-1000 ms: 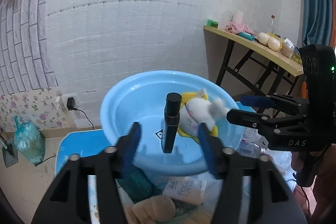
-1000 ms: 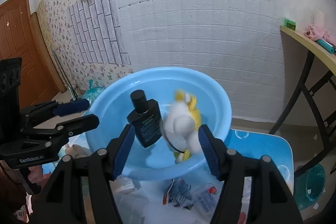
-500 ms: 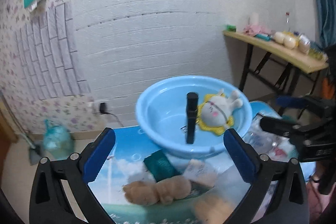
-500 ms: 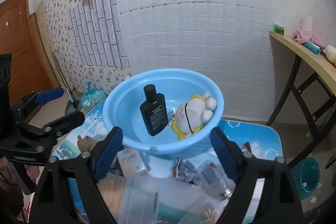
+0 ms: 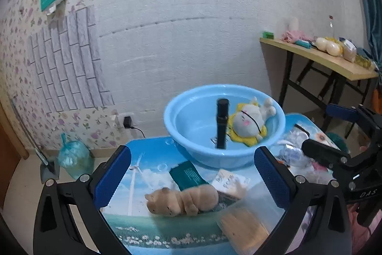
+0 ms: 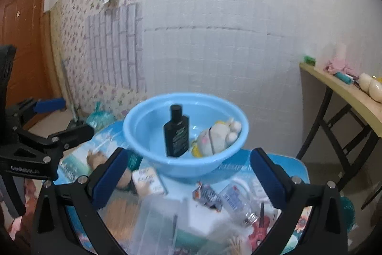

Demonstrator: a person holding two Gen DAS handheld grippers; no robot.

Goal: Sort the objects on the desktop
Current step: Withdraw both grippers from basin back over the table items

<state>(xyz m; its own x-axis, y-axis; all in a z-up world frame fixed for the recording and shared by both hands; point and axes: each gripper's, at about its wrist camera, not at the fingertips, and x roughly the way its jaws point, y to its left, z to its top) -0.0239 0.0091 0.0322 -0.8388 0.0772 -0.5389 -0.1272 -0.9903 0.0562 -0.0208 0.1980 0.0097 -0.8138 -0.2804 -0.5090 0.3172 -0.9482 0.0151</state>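
Note:
A blue basin (image 5: 191, 111) (image 6: 143, 126) stands at the far side of the small table. A black bottle (image 5: 222, 126) (image 6: 176, 133) stands upright in it, beside a white and yellow plush toy (image 5: 248, 121) (image 6: 214, 138). My left gripper (image 5: 191, 173) is open and empty, held back above a brown plush (image 5: 183, 200), a teal packet (image 5: 188, 175) and a white "Face" box (image 5: 230, 183). My right gripper (image 6: 191, 173) is open and empty above a clear plastic box (image 6: 162, 219) and small packets (image 6: 207, 195).
The table top (image 5: 143, 183) has a blue sky print. A wooden side table (image 5: 334, 59) with clutter stands at the right by the wall. A teal bag (image 5: 74, 159) lies on the floor at the left. A brown door (image 6: 21, 40) is far left.
Both grippers opened wide and pulled back from the basin, leaving the black bottle and the plush toy inside it. More of the cluttered table now shows.

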